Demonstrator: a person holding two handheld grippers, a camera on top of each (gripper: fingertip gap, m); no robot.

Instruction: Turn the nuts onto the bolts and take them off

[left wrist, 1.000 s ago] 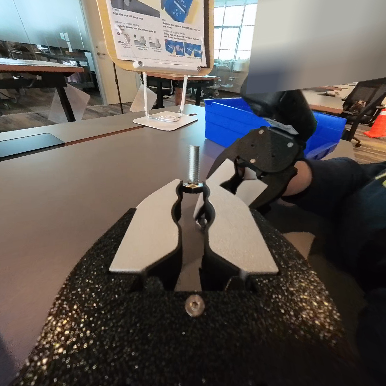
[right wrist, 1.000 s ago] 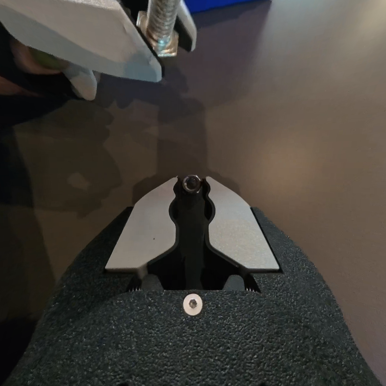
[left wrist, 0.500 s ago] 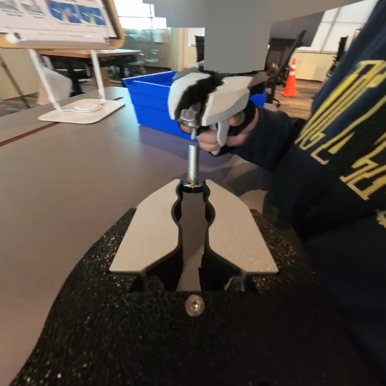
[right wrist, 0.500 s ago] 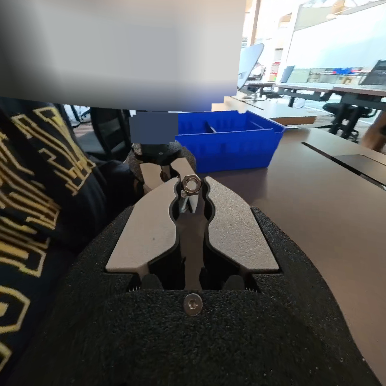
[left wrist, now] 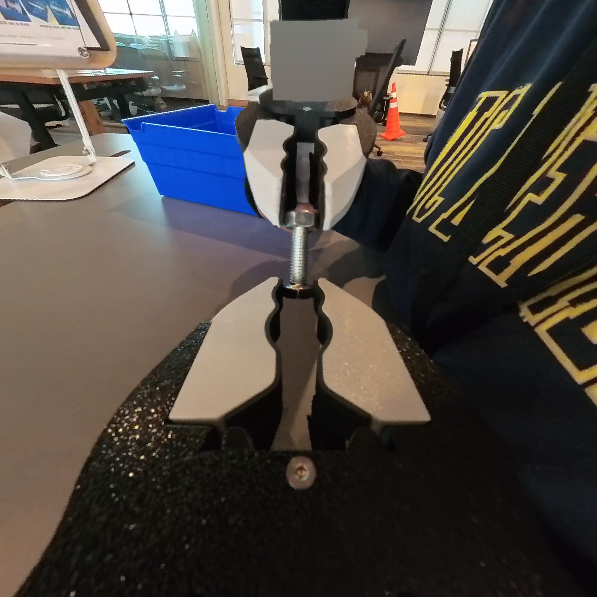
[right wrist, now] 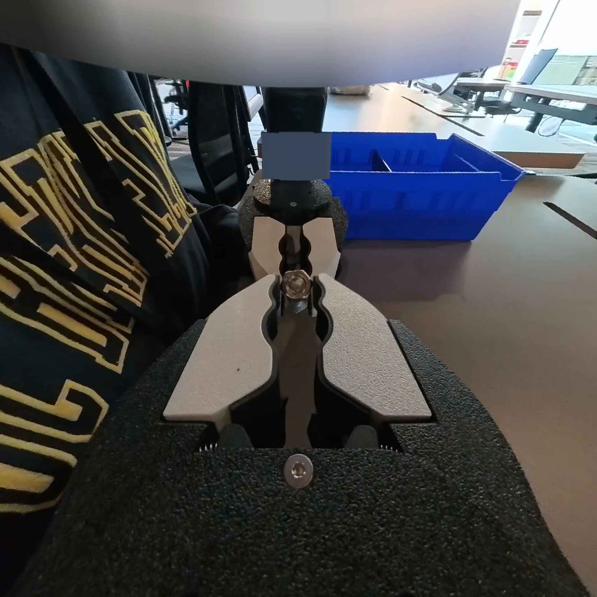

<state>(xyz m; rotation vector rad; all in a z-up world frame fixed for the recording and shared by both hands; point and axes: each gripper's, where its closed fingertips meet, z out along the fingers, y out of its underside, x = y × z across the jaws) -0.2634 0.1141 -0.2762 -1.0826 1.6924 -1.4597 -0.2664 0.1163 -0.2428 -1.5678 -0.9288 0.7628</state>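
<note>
Flanking blue bin (left wrist: 193, 161), dark sleeve (left wrist: 378, 200) behind

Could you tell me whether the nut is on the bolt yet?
On its tip. The nut, gripped by the right gripper, sits over the bolt's end; bare thread shows below it. Whether the threads have caught, I cannot tell.

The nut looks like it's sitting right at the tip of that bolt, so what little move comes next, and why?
Probably a twist of the right gripper: its nut sits at the bolt tip, while the left gripper clamps the bolt's head end.
</note>
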